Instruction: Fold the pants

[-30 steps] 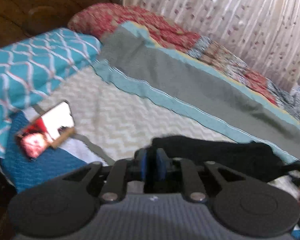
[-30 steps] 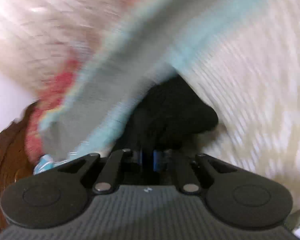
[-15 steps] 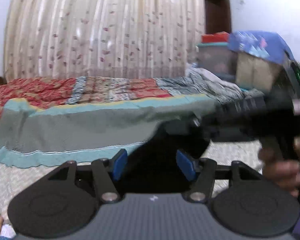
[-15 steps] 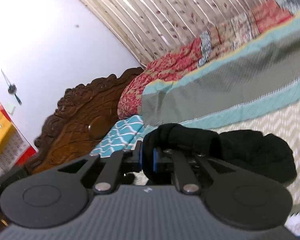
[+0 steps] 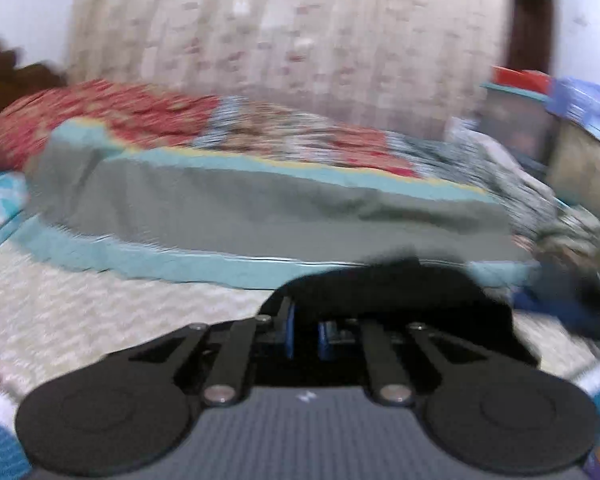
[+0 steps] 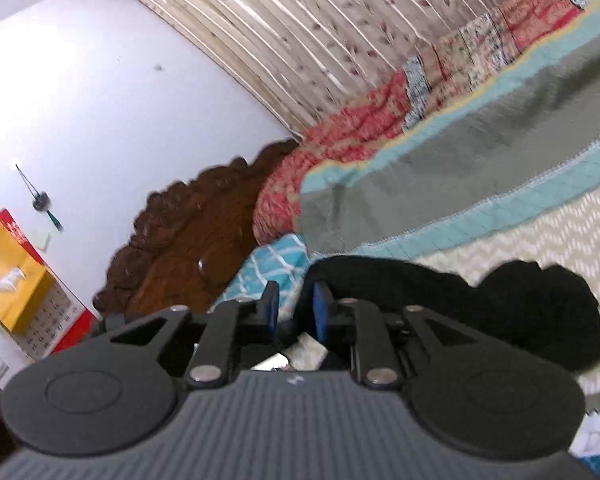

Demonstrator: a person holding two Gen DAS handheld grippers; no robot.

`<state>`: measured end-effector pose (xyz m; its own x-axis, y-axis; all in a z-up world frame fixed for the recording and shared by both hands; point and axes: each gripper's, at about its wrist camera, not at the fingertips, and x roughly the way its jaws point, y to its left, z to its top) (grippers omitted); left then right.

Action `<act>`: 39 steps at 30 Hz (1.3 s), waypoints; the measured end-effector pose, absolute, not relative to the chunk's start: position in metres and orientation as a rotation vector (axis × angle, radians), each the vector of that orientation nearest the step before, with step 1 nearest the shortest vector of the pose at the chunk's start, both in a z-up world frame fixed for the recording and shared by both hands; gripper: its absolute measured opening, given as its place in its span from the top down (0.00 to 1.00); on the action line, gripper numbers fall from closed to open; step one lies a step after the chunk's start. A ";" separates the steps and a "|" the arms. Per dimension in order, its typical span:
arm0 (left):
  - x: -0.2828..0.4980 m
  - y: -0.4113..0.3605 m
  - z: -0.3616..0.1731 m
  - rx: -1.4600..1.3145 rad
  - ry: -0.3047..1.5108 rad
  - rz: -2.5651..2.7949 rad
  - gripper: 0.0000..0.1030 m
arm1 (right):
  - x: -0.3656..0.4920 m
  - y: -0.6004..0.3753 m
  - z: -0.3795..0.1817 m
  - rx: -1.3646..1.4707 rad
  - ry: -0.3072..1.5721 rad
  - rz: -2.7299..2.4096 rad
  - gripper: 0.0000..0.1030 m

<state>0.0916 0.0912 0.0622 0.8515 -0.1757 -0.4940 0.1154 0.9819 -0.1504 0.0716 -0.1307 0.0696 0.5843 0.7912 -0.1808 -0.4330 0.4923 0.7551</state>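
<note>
The black pants [image 5: 384,292] lie bunched on the cream zigzag bedsheet [image 5: 100,312]. In the left wrist view my left gripper [image 5: 305,336] has its blue pads close together on black cloth of the pants. In the right wrist view the pants [image 6: 500,304] lie as a dark heap to the right of my right gripper [image 6: 294,312]. Its blue pads stand slightly apart with a gap between them, and the cloth touches only the right pad.
A grey blanket with teal border [image 5: 260,216] and a red patterned quilt [image 5: 120,108] lie along the far side of the bed. A carved wooden headboard [image 6: 188,232] and a teal patterned pillow [image 6: 268,264] are at the head. Curtains [image 5: 292,40] hang behind. Boxes [image 5: 540,112] stand at right.
My left gripper was open half a second ago and has closed on the pants. My right gripper has opened slightly and let go of the cloth. Both views have swung.
</note>
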 end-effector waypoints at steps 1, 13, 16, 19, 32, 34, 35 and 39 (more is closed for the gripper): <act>0.093 0.106 0.062 -0.157 0.532 -0.125 0.91 | 0.070 -0.132 0.065 0.707 0.562 0.788 0.72; 0.069 0.238 0.019 -0.448 0.692 0.155 0.55 | 0.071 -0.154 -0.006 0.644 0.717 0.543 0.61; 0.059 0.237 0.011 -0.459 0.716 0.117 0.54 | 0.082 -0.149 -0.019 0.628 0.755 0.512 0.57; 0.054 0.227 0.011 -0.408 0.709 0.112 0.49 | 0.107 -0.142 -0.032 0.604 0.791 0.461 0.48; 0.115 0.202 -0.001 -0.396 0.762 0.020 0.91 | 0.162 -0.120 -0.032 0.586 0.876 0.479 0.88; 0.115 0.210 0.008 -0.454 0.753 0.052 0.87 | 0.150 -0.135 -0.007 0.683 0.817 0.537 0.88; 0.116 0.214 0.012 -0.483 0.759 0.101 0.83 | 0.143 -0.142 0.006 0.732 0.787 0.571 0.88; 0.096 0.218 0.031 -0.497 0.717 0.179 0.76 | 0.117 -0.151 0.030 0.885 0.749 0.714 0.88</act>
